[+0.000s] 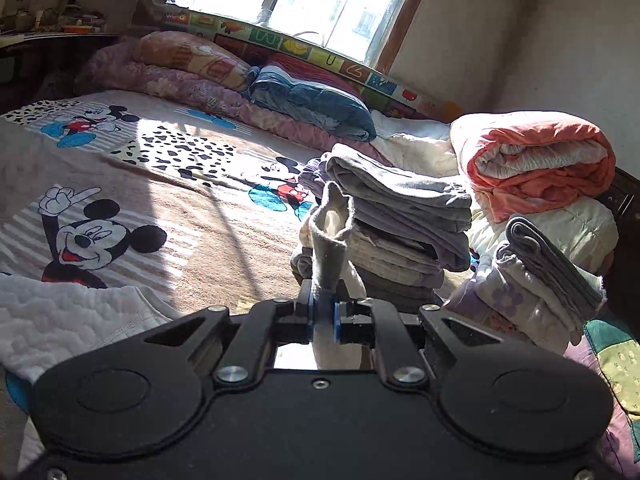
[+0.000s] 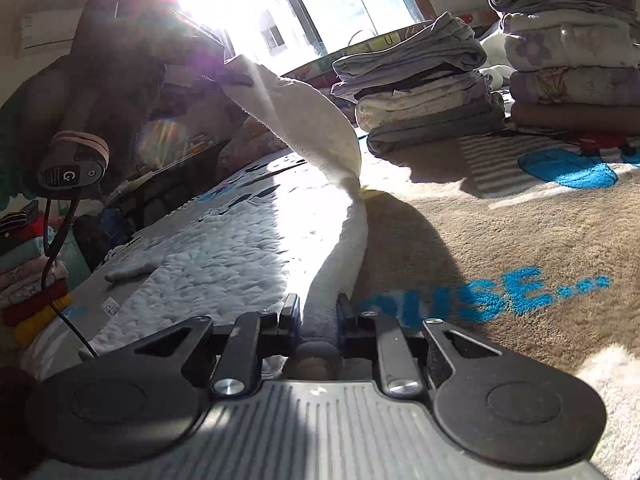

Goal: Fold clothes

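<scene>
A white quilted garment [image 1: 60, 316] with grey trim lies on the bed; its body [image 2: 216, 256] spreads at the left of the right wrist view. My left gripper [image 1: 323, 312] is shut on a grey-edged end of it [image 1: 330, 232], which sticks up between the blue pads. My right gripper [image 2: 318, 312] is shut on a twisted white strip of the same garment [image 2: 344, 236]. That strip rises to the other gripper [image 2: 76, 160] at upper left, which is backlit by the window glare.
The bed has a beige cartoon-mouse blanket [image 1: 192, 216]. Two stacks of folded clothes [image 2: 424, 92] [image 2: 572, 60] stand ahead on the right. Rolled quilts [image 1: 536, 160] and pillows [image 1: 312, 100] line the window side. More folded clothes [image 2: 32, 272] sit at the far left.
</scene>
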The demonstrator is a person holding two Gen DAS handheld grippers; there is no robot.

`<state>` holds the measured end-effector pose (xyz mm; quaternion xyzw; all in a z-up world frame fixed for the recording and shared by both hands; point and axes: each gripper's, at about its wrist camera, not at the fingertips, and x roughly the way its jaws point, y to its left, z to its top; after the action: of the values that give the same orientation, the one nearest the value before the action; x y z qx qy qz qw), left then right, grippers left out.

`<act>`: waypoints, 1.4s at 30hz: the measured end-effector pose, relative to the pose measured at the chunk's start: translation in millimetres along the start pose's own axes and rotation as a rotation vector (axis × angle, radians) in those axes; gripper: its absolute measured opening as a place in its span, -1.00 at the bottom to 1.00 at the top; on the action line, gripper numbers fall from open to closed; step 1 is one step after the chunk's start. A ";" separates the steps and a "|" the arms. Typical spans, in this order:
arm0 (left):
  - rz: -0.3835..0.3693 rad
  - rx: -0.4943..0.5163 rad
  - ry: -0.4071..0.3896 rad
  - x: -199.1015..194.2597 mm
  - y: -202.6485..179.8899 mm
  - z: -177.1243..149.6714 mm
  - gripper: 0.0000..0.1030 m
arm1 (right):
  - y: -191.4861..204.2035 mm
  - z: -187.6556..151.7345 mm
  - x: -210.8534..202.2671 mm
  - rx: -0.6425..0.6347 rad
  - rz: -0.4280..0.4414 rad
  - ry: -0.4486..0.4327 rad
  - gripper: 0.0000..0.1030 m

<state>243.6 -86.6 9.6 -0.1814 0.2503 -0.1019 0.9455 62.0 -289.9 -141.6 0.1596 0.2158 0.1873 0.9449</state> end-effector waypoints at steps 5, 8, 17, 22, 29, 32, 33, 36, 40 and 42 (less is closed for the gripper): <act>0.016 -0.199 -0.009 -14.3 58.4 -7.3 -0.85 | 25.0 7.4 -4.6 -0.179 -0.025 -0.025 -0.69; 0.022 -0.306 -0.028 -25.6 89.9 -13.3 -0.85 | 39.4 8.9 -4.5 -0.292 -0.040 -0.030 -0.69; 0.057 -0.463 -0.022 -31.6 151.3 -32.1 -0.85 | 92.1 -7.6 12.7 -0.631 -0.037 0.043 -0.69; 0.057 -0.514 -0.013 -31.0 176.9 -39.1 -0.85 | 105.0 -14.1 18.8 -0.690 -0.011 0.071 -0.69; 0.007 -0.518 -0.048 -37.7 196.0 -44.5 -0.85 | 112.8 -16.5 25.1 -0.735 -0.002 0.120 -0.69; 0.043 -0.469 -0.025 -35.6 197.0 -47.4 -0.85 | 115.7 -16.3 25.0 -0.768 -0.022 0.147 -0.70; 0.068 -0.440 -0.007 -33.5 197.1 -49.2 -0.85 | 115.8 -16.6 26.0 -0.773 -0.024 0.167 -0.69; 0.132 -0.371 0.036 -25.3 199.0 -56.0 -0.85 | 116.3 -22.8 28.8 -0.786 -0.013 0.197 -0.64; 0.153 -0.338 0.034 -24.4 200.8 -60.7 -0.74 | 116.0 -21.5 19.5 -0.756 0.043 0.157 -0.31; 0.169 -0.319 0.018 -33.3 196.9 -58.4 -0.30 | 112.1 -14.0 4.0 -0.699 0.110 0.127 -0.10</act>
<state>205.4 85.6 -100.7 -0.3065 0.2860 0.0175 0.9077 26.9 -186.6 -112.0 -0.1738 0.1883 0.3099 0.9156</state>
